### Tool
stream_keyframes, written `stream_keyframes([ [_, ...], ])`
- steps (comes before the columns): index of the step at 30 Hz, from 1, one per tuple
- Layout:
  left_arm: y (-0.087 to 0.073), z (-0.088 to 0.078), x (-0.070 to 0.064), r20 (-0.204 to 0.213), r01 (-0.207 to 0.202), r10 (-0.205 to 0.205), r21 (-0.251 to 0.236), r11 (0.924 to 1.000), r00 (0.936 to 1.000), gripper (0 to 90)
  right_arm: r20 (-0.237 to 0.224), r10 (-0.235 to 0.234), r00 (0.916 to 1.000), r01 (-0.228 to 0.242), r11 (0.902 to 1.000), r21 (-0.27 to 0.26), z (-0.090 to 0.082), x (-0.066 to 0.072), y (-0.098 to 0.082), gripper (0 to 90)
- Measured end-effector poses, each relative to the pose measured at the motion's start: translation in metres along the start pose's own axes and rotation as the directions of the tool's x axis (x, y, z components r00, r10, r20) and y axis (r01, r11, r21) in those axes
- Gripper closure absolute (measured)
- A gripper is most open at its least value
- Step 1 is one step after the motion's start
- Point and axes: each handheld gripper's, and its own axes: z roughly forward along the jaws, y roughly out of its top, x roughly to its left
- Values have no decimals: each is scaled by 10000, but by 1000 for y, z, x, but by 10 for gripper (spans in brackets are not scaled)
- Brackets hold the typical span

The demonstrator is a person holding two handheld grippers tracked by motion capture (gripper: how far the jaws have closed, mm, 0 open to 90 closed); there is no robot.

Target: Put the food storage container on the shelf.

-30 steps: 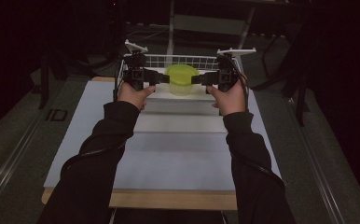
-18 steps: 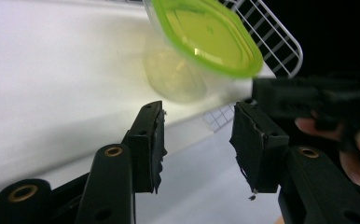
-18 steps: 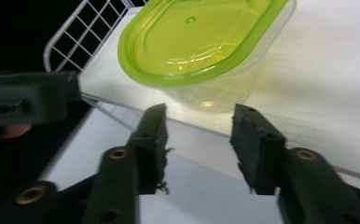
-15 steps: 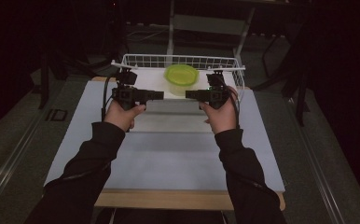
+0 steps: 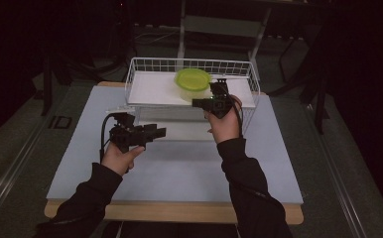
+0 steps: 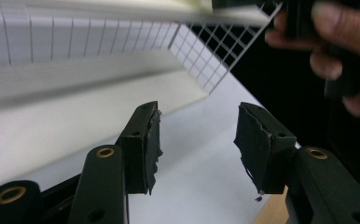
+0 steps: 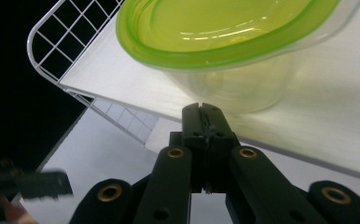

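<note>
A clear tub with a green lid [image 5: 193, 79] stands on the white shelf of a white wire rack [image 5: 140, 69] at the back of the table. In the right gripper view the tub [image 7: 225, 46] sits just beyond my right gripper [image 7: 202, 109], whose jaws are shut with nothing between them. From above, the right gripper [image 5: 195, 103] points left, just in front of the tub. My left gripper [image 5: 162, 132] hangs lower, over the mat in front of the rack, pointing right. The left gripper [image 6: 197, 126] is open and holds nothing.
A pale mat [image 5: 179, 168] covers the wooden table [image 5: 174, 212]. The rack has a lower white shelf [image 6: 75, 88] and a wire side wall [image 6: 206, 51]. The right hand [image 6: 341, 60] is near the left gripper's right side. Dark floor and stands surround the table.
Both hands have left the rack's front corners. The left gripper dropped back toward the person and lower; the right gripper shifted left to sit in front of the tub.
</note>
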Motion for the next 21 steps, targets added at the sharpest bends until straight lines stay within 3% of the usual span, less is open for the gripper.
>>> stream_keyframes([
  [10, -23, 10, 1, 296, -22, 17, 194, 9998, 9996, 504, 671, 151, 9976, -130, 9994, -313, 6, -9, 9, 856],
  [16, -25, 13, -2, 398, -217, 207, 236, 9995, 9990, 498, 686, 209, 9974, -192, 9995, -256, 6, -12, 8, 839],
  [21, -25, 11, -5, 561, -309, 297, 198, 9993, 9980, 415, 526, 38, 9986, -27, 9998, -198, -4, -8, 3, 772],
])
